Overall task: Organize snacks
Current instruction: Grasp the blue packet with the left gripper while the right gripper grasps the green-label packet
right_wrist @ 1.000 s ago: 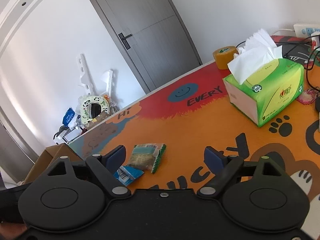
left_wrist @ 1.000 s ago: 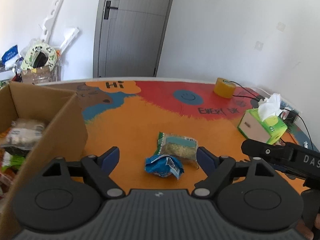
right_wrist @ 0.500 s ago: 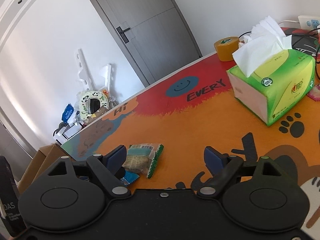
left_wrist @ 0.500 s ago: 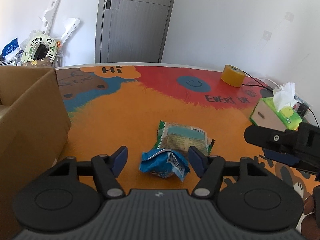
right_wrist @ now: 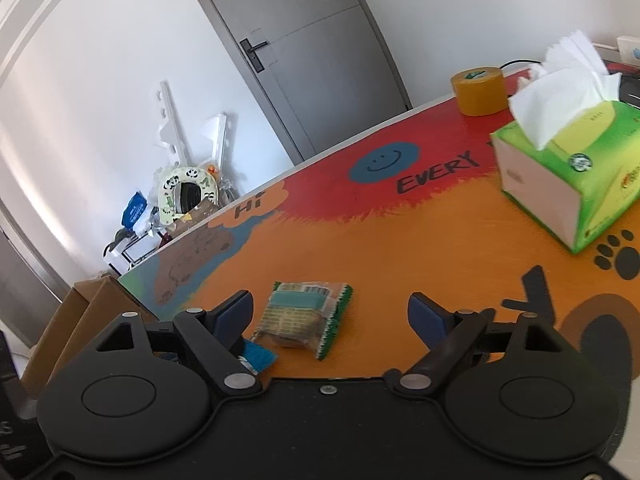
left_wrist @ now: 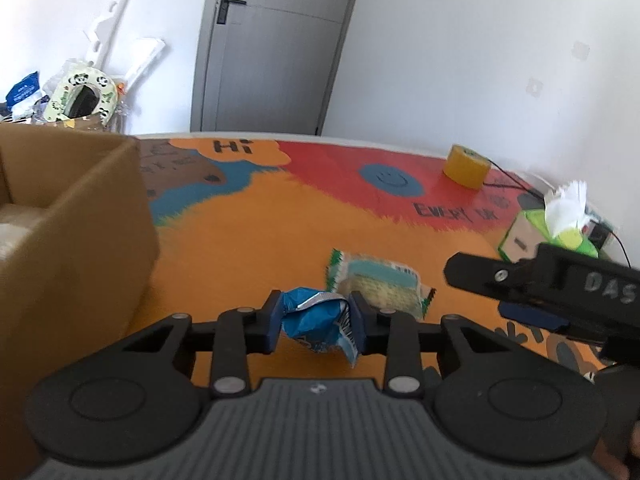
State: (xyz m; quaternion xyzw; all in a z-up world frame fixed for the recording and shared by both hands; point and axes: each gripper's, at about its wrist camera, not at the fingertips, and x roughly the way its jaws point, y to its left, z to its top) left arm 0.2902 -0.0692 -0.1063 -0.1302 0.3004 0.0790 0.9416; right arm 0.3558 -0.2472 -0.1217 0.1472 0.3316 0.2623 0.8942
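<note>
Now the left gripper (left_wrist: 317,318) clenches its fingers on the crumpled blue foil snack packet (left_wrist: 318,322) at lower centre; the right gripper (right_wrist: 331,314) is released, straddling the clear green-edged cracker packet (right_wrist: 304,317) on the colourful tabletop (right_wrist: 400,248).

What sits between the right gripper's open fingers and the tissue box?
Only bare orange tabletop with a black paw print, in the right wrist view. The green-edged snack packet lies between the right gripper fingers, short of the tissue box.

L gripper (left_wrist: 316,320) now pinched onto blue snack bag (left_wrist: 316,318), prev wide apart
</note>
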